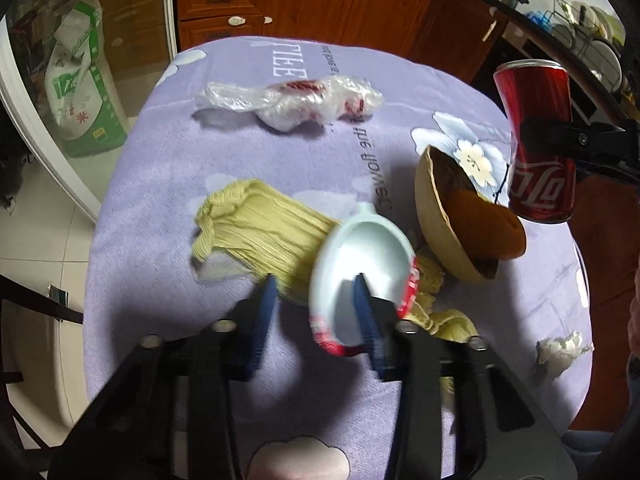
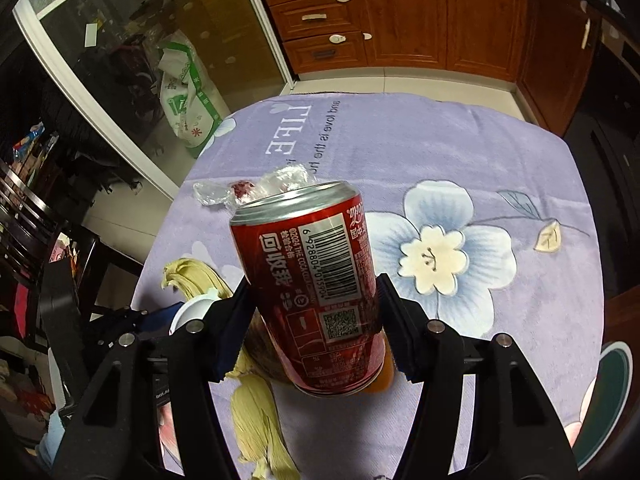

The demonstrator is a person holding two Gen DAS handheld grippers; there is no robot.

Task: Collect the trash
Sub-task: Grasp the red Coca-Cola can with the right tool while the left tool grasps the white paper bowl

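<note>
My right gripper (image 2: 316, 308) is shut on a red cola can (image 2: 316, 276) and holds it tilted above the purple tablecloth (image 2: 460, 152). The left wrist view shows that can (image 1: 536, 140) at the right, clear of the table. My left gripper (image 1: 316, 310) stands open around the wall of a small white cup (image 1: 360, 256) with a red wrapper. Its right finger is inside the cup; a gap shows between its left finger (image 1: 264, 312) and the cup. The cup lies on yellow corn husks (image 1: 260, 228).
A crumpled clear plastic wrapper (image 1: 292, 100) lies at the far side of the cloth. A brown half shell (image 1: 460, 216) sits right of the cup, and a tissue wad (image 1: 560, 354) lies near the right edge. Wooden cabinets (image 2: 400, 12) stand behind the table.
</note>
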